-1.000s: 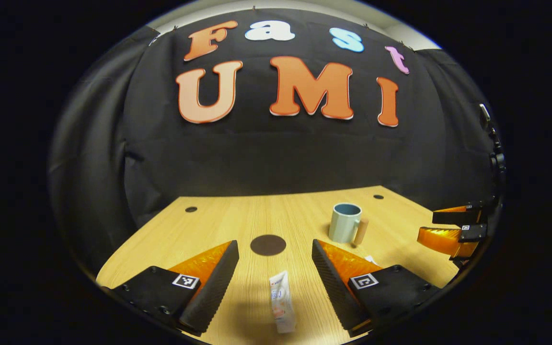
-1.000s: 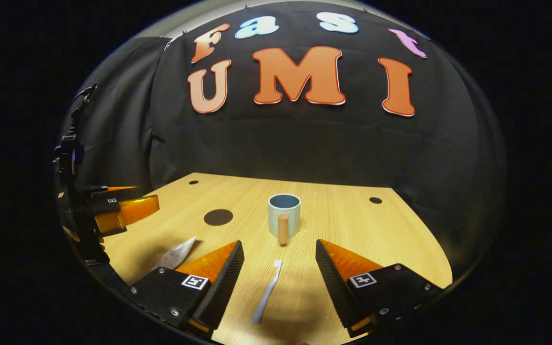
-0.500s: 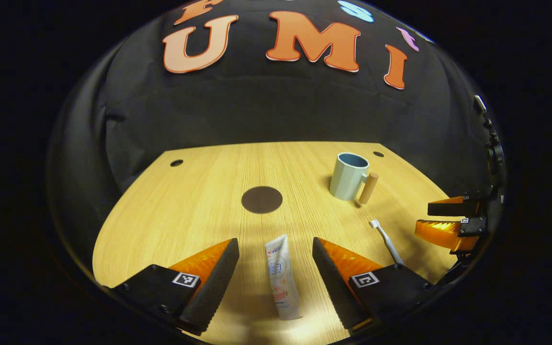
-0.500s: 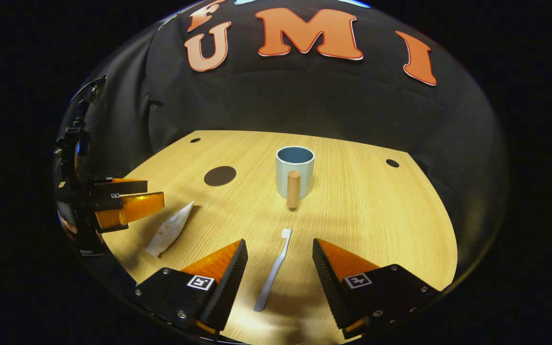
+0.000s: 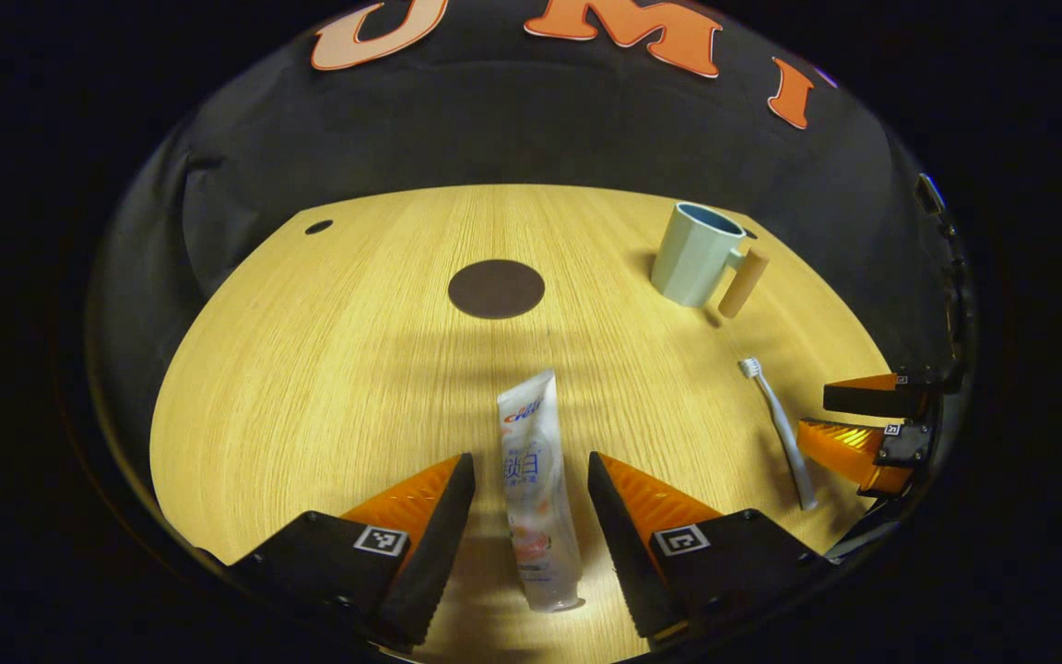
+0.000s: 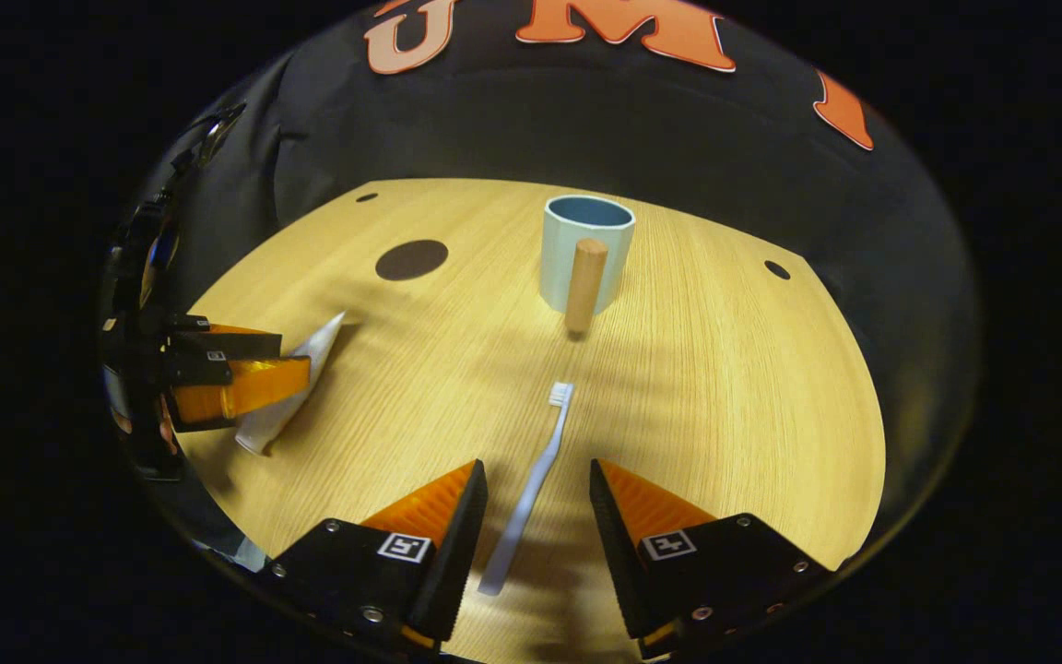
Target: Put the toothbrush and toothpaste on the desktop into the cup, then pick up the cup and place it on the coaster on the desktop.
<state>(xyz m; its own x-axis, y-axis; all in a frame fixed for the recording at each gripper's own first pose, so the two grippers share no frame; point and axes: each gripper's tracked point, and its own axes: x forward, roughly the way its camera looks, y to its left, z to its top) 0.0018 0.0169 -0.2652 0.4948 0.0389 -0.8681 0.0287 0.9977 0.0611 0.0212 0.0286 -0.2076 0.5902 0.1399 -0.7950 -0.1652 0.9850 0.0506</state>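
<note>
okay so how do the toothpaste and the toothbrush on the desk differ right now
The toothpaste is a broad, flat white tube with printing; the toothbrush is a thin plain stick with bristles at its far end. The toothpaste lies between the left gripper's fingers, the toothbrush between the right gripper's. Both lie flat on the desk, ungripped, outside the cup, each between open fingers.

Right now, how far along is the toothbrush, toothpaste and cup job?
Nothing is finished. The cup stands empty, off the coaster. In hand: the open left tool straddles the toothpaste, the open right tool straddles the toothbrush; both lie on the desktop. Left: grasp, load the cup, move it to the coaster.
</note>
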